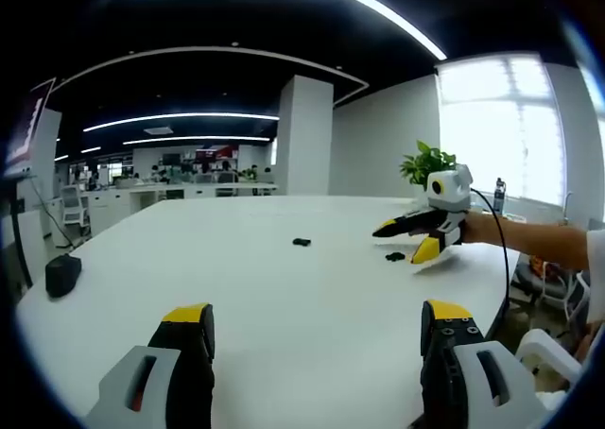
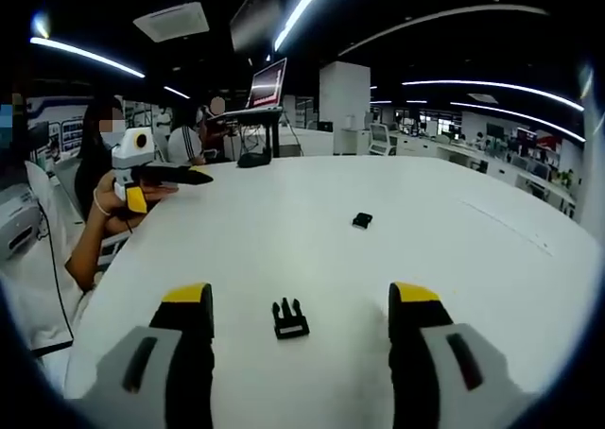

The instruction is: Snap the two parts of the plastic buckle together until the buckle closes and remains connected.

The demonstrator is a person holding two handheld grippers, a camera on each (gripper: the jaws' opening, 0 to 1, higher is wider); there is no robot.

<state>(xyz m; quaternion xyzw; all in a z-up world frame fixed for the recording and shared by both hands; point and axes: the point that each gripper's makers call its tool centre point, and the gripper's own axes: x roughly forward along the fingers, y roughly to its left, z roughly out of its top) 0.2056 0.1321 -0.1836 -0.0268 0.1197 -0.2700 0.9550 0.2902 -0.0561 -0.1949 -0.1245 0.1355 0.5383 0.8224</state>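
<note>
Two small black buckle parts lie on the white table [image 1: 284,287]. The pronged part [image 2: 290,319] rests on the table between the open jaws of my right gripper [image 2: 301,295], untouched. The socket part [image 2: 362,220] lies farther out, apart from it. In the left gripper view the socket part [image 1: 302,242] sits mid-table, and the pronged part [image 1: 395,256] lies just under my right gripper [image 1: 405,240], which a hand holds in from the right. My left gripper [image 1: 317,314] is open and holds nothing, well short of both parts. That left gripper [image 2: 161,188] hangs at the table's left edge.
A black mouse-like object [image 1: 62,275] sits near the table's left edge. A potted plant [image 1: 427,162] stands at the far right corner. A laptop on a stand [image 2: 267,84] and a dark object [image 2: 253,158] occupy the far side. A person sits beside the table.
</note>
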